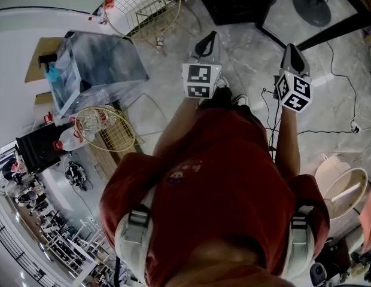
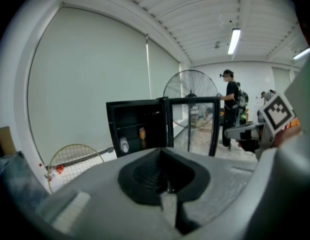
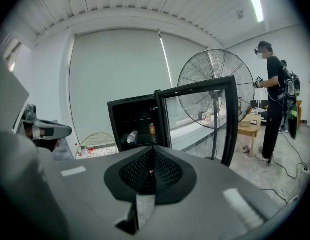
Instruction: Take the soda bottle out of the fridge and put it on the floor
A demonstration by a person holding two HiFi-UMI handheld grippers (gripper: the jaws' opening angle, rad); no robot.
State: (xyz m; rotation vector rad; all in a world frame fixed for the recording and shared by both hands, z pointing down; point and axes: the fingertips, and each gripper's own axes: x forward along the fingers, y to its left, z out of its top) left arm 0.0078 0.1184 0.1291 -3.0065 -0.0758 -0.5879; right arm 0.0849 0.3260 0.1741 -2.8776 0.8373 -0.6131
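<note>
Only the two gripper views look into the open black fridge [image 3: 140,111]. The soda bottle [image 3: 131,136] lies on its side on a lower shelf, with an orange can [image 3: 152,129] upright just to its right. The glass door [image 3: 230,124] is swung wide, and a large pedestal fan [image 3: 215,81] stands behind it. Both gripper views also catch a person standing [image 3: 271,104] at the right. The right gripper view alone shows the low wooden table [image 3: 251,126] beside that person.

The head view gives the wearer's red shirt, both arms stretched forward over the marble floor [image 1: 245,58], a round wire basket [image 1: 143,8] and a plastic-wrapped box [image 1: 96,67] to the left. There the fridge is cut off by the top edge and its inside is too dark to show the bottle.

The left gripper [image 2: 162,154] has its jaws pressed together with nothing between them. The right gripper [image 3: 150,151] is likewise fully closed and empty. Both are well short of the fridge.
</note>
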